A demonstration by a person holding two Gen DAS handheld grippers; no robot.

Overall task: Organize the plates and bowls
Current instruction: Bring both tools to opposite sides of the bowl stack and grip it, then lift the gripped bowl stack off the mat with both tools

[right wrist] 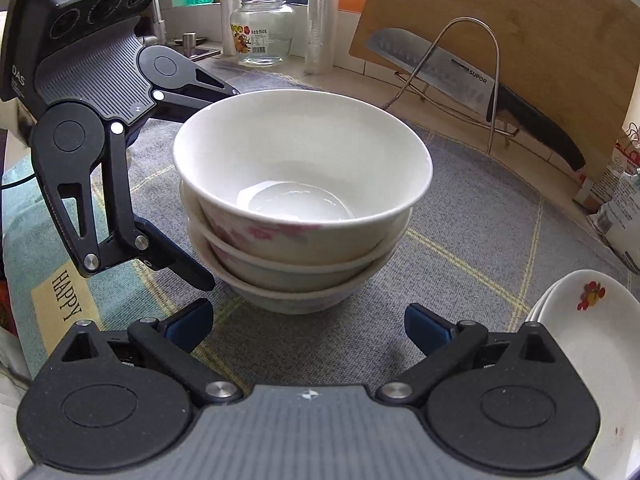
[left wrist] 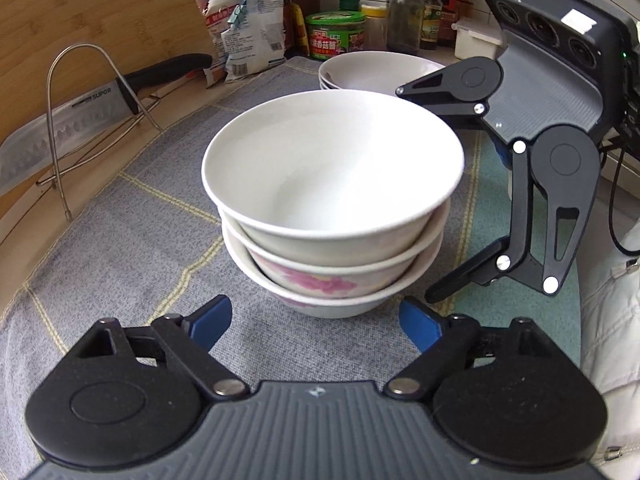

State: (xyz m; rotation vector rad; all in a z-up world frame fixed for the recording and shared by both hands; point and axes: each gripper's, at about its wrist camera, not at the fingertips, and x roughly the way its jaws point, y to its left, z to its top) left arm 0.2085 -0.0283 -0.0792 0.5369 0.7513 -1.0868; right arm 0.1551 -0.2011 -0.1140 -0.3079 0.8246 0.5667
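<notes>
A grey checked cloth (left wrist: 120, 248) covered the wooden counter (left wrist: 24, 248). A bamboo cutting board (right wrist: 520, 32) leaned against the wall with a cleaver (right wrist: 448, 68) in a wire rack (right wrist: 472, 40). Daylight fell on 1 glass jar (right wrist: 262, 28); bottles (left wrist: 404, 16) lined white tiles.

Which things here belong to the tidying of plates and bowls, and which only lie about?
For the job: stacked bowls; stacked plates; left gripper; right gripper.
Lying about: knife; cutting board; glass jar; green tin.
</notes>
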